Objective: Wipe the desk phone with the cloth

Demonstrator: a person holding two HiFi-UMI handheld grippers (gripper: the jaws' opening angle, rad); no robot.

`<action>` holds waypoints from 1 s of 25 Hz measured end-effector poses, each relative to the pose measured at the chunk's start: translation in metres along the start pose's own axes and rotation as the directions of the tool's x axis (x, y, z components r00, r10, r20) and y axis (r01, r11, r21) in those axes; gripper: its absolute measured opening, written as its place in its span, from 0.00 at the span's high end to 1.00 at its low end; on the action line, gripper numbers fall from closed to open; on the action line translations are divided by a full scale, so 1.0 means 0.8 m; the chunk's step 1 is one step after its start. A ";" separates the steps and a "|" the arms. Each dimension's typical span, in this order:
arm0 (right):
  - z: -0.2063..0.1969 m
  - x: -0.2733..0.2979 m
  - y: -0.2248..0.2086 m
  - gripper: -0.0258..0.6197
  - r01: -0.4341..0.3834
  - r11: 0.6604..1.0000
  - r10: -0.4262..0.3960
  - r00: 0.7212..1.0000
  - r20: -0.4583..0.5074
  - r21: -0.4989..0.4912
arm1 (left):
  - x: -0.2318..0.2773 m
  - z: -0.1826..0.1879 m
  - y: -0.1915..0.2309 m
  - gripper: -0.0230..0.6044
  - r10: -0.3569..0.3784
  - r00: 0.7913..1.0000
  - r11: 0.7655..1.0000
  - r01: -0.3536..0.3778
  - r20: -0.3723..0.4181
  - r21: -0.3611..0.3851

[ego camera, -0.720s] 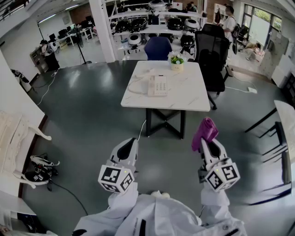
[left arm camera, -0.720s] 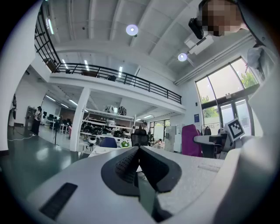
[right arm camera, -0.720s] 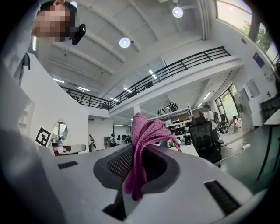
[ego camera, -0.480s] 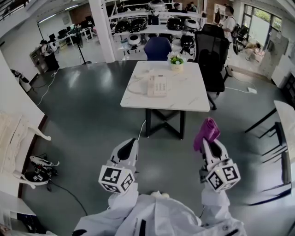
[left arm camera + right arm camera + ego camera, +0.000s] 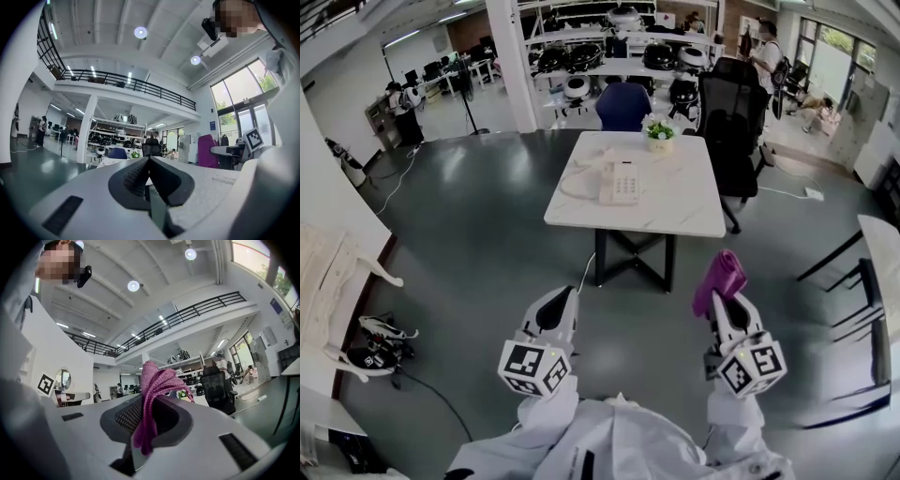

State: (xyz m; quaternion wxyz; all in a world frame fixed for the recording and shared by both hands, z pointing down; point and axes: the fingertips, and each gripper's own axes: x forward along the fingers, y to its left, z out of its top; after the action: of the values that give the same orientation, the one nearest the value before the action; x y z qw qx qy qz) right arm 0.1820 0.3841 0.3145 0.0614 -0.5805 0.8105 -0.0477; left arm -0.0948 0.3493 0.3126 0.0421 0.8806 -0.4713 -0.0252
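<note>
A cream desk phone (image 5: 621,182) with a coiled cord lies on the white table (image 5: 684,211) some way ahead of me in the head view. My right gripper (image 5: 721,298) is shut on a purple cloth (image 5: 719,277), which sticks up between its jaws (image 5: 153,380). My left gripper (image 5: 560,307) is shut with nothing in it; in the left gripper view its jaws meet in a point (image 5: 149,159). Both grippers are held low over the floor, well short of the table.
A small potted plant (image 5: 660,132) stands at the table's far edge. A black office chair (image 5: 731,122) sits at its right, a blue chair (image 5: 623,103) behind. Another table edge (image 5: 881,244) is at far right. Dark floor lies between me and the table.
The table and phone sit slightly lower and nearer in the head view than before. Both grippers keep their pose, the right still holding the cloth.
</note>
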 end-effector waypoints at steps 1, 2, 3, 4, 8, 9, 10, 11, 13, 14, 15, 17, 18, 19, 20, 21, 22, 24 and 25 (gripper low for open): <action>-0.001 0.002 -0.002 0.90 -0.003 1.000 0.003 1.000 -0.002 0.002 | 0.001 -0.001 -0.001 0.97 0.003 1.000 1.000 -0.003 -0.001 -0.003; -0.002 0.005 -0.004 0.90 -0.007 1.000 0.007 1.000 -0.004 0.006 | 0.002 -0.004 -0.001 0.97 0.007 1.000 1.000 -0.007 -0.003 -0.009; -0.004 0.008 -0.006 0.90 -0.013 1.000 0.013 1.000 -0.005 0.010 | 0.002 -0.007 -0.001 0.97 0.013 1.000 1.000 -0.013 -0.007 -0.016; -0.006 0.011 -0.006 0.90 -0.021 1.000 0.021 1.000 -0.007 0.013 | 0.002 -0.011 0.000 0.97 0.021 1.000 1.000 -0.022 -0.010 -0.022; -0.006 0.025 -0.002 0.90 -0.054 0.998 0.054 0.998 -0.009 0.011 | 0.001 -0.014 0.009 0.97 0.052 0.998 0.998 -0.052 -0.019 -0.022; -0.005 0.030 -0.003 0.90 -0.059 0.998 0.059 0.998 -0.009 0.014 | 0.003 -0.013 0.011 0.97 0.057 0.998 0.998 -0.058 -0.021 -0.021; -0.005 0.036 -0.004 0.90 -0.063 0.998 0.063 0.998 -0.011 0.018 | 0.007 -0.012 0.014 0.97 0.062 0.998 0.998 -0.062 -0.023 -0.021; -0.007 0.042 -0.006 0.90 -0.066 0.998 0.067 0.998 -0.014 0.023 | 0.011 -0.012 0.016 0.97 0.064 0.998 0.998 -0.065 -0.027 -0.023; -0.015 0.057 -0.014 0.90 -0.068 0.997 0.069 0.997 -0.025 0.030 | 0.024 -0.017 0.022 0.97 0.068 0.997 0.997 -0.069 -0.036 -0.027; -0.020 0.065 -0.019 0.90 -0.066 0.997 0.067 0.997 -0.032 0.033 | 0.031 -0.020 0.025 0.97 0.069 0.997 0.997 -0.070 -0.039 -0.027; -0.025 0.073 -0.024 0.90 -0.063 0.997 0.064 0.997 -0.039 0.037 | 0.038 -0.023 0.030 0.97 0.069 0.997 0.997 -0.070 -0.043 -0.028; -0.033 0.092 -0.034 0.90 -0.058 0.997 0.060 0.997 -0.050 0.044 | 0.056 -0.030 0.040 0.97 0.069 0.996 0.997 -0.071 -0.049 -0.032; -0.037 0.102 -0.038 0.90 -0.057 0.997 0.059 0.997 -0.054 0.045 | 0.065 -0.033 0.046 0.97 0.068 0.996 0.997 -0.070 -0.052 -0.034; -0.040 0.112 -0.042 0.90 -0.056 0.997 0.058 0.997 -0.058 0.046 | 0.075 -0.035 0.052 0.97 0.067 0.996 0.997 -0.069 -0.054 -0.037; -0.043 0.123 -0.046 0.90 -0.054 0.997 0.057 0.996 -0.062 0.046 | 0.086 -0.038 0.059 0.97 0.064 0.996 0.997 -0.067 -0.057 -0.040; -0.046 0.134 -0.050 0.90 -0.052 0.998 0.055 0.996 -0.067 0.046 | 0.096 -0.040 0.065 0.97 0.062 0.996 0.997 -0.064 -0.059 -0.044; -0.048 0.145 -0.054 0.90 -0.050 0.998 0.053 0.996 -0.072 0.047 | 0.107 -0.041 0.072 0.97 0.060 0.996 0.997 -0.062 -0.060 -0.047; -0.051 0.166 -0.061 0.90 -0.043 0.998 0.047 0.996 -0.081 0.047 | 0.127 -0.042 0.088 0.97 0.054 0.997 0.997 -0.057 -0.063 -0.052; -0.052 0.177 -0.066 0.90 -0.038 0.998 0.041 0.996 -0.084 0.046 | 0.139 -0.042 0.095 0.97 0.048 0.997 0.997 -0.052 -0.064 -0.056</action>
State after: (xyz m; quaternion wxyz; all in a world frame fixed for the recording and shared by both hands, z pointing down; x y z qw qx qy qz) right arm 0.1794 0.2331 0.3571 0.0409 -0.5603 0.8225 -0.0892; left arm -0.0935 0.2168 0.3532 0.0827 0.8673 -0.4908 -0.0099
